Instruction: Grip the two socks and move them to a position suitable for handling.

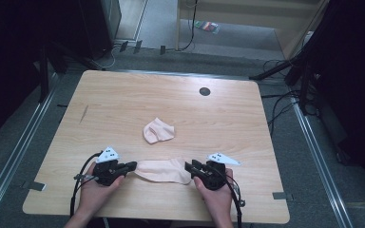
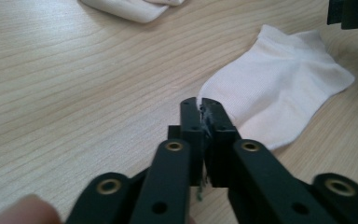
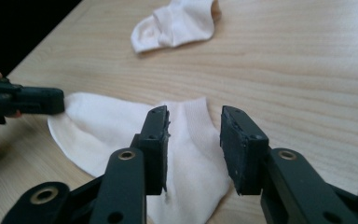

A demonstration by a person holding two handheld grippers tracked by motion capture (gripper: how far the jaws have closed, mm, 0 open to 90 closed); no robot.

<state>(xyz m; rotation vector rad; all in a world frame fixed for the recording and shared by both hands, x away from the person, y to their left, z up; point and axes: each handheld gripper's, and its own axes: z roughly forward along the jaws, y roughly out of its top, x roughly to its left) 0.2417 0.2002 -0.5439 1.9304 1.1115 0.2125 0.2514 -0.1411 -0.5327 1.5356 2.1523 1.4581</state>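
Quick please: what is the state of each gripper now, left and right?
Left gripper: closed, pinching one end of the flat sock.
Right gripper: open, jaws apart over the sock's other end, holding nothing.

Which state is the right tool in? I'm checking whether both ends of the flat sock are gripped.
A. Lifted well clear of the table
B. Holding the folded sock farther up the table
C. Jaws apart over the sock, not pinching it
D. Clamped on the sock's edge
C: in the right gripper view the right tool has its jaws parted above the flat sock, while the left tool is pinched on that sock's other end.
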